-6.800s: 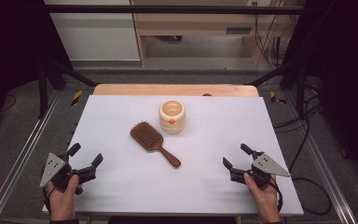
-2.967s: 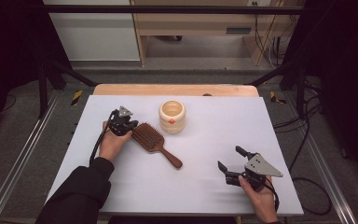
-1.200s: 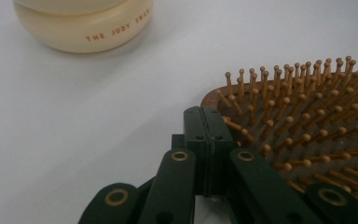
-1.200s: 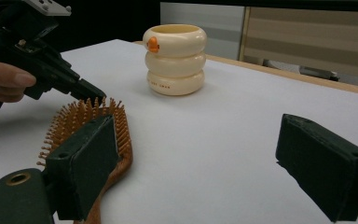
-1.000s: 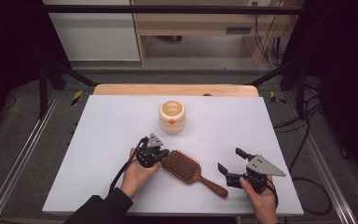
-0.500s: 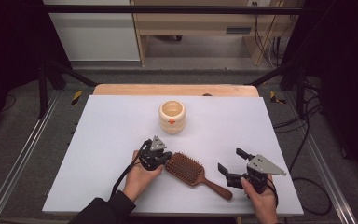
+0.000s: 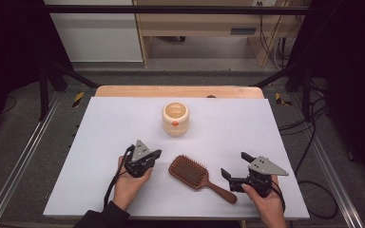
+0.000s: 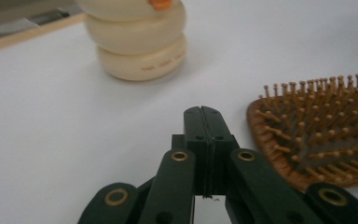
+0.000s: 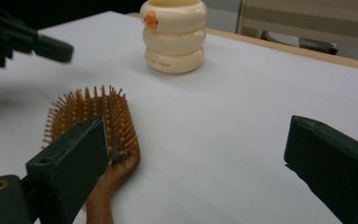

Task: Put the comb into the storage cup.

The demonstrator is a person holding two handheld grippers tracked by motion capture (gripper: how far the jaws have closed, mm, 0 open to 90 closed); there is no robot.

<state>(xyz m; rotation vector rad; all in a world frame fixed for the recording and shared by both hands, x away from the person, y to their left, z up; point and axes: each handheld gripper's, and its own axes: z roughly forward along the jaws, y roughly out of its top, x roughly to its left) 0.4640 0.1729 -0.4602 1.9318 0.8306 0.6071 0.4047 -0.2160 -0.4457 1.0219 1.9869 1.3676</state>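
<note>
A wooden hairbrush (image 7: 188, 172) lies bristles up near the table's front edge, with its handle pointing right toward my right gripper. My left gripper (image 7: 155, 154) is shut and empty, a little to the left of the brush head and not touching it. Its closed jaws (image 8: 203, 116) point past the brush (image 8: 317, 140) toward a cream ringed cup (image 8: 137, 42). My right gripper (image 7: 235, 166) is open, and its jaws have just been opening. Nothing is between them (image 9: 200, 158). The brush handle (image 9: 105, 186) lies by its left jaw.
The cream cup (image 7: 175, 118) with an orange spot stands behind the brush at the table's middle back. The white tabletop (image 7: 266, 123) ends in a wooden strip at the rear. Cables trail on the floor to the right.
The brush came from beside the cup to the front of the table with my left gripper against it. That gripper has now drawn back left off the brush head. My right gripper's jaws stand slightly wider.
</note>
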